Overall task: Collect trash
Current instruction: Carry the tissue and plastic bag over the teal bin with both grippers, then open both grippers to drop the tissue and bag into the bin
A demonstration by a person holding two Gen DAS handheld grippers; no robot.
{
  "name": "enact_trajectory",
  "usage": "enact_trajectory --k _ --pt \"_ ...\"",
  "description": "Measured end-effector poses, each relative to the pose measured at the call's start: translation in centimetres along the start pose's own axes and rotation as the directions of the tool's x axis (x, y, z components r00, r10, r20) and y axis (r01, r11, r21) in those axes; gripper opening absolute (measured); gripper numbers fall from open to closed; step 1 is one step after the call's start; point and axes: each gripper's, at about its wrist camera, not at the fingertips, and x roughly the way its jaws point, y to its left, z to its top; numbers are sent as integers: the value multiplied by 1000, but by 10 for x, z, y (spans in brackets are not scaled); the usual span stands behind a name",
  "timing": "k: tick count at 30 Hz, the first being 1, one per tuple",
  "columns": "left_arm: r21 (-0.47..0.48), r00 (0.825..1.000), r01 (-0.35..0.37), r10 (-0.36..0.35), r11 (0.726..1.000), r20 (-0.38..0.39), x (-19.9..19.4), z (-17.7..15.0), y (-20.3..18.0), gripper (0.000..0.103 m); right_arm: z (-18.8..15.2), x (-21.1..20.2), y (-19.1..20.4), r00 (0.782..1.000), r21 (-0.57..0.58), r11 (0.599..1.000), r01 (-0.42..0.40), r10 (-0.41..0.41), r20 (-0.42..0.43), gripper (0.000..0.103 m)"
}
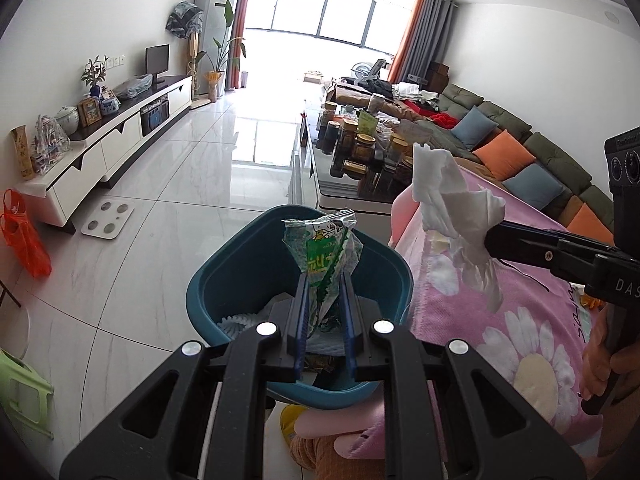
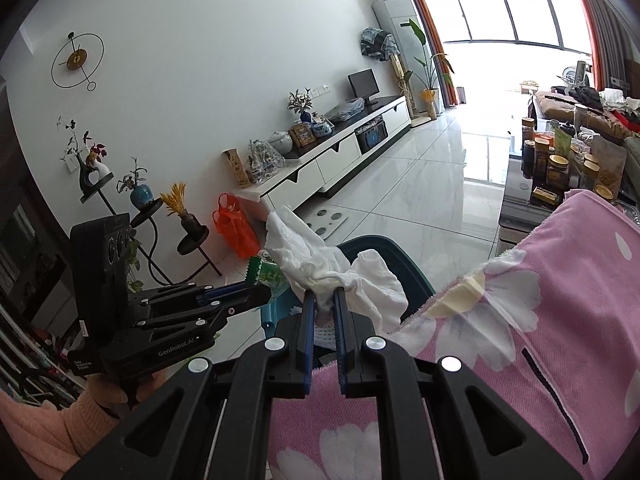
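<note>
Already both claws are nearly closed on trash: the left claw (image 1: 325, 280) pinches a crinkly green snack wrapper (image 1: 324, 252) at frame centre over the teal bin (image 1: 224, 280). The right claw (image 2: 323, 300) nips a crumpled white tissue (image 2: 320, 264) mid-frame beside the bin. Both look featherlight and limp; a pinch on a bunched fold should hold, though the foil may slip.

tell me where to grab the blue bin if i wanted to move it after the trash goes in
Take the blue bin by its near rim, coming down from above. The bin is open-topped with a thin rounded lip that fingers could straddle, and the near-left side is bare floor, while the pink blanket crowds its right. Both tools are full now: the left tool holds a wrapper, the right tool a tissue.
</note>
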Motion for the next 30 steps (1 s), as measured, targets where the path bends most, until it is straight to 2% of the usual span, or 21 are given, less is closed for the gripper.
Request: enact_trajectory --k 14,23,30 --pt "-30 999 -13 12 999 -38 29 0 3 15 13 41 -2 999 15 1000 -15 16 -45 8" --pt "-63 996 -17 12 998 -87 58 -1 6 16 11 74 -5 992 14 1000 12 -10 -123 10" --pt "-96 992 -11 -1 995 -124 89 1 7 18 11 93 -19 984 61 997 38 -26 -176 13"
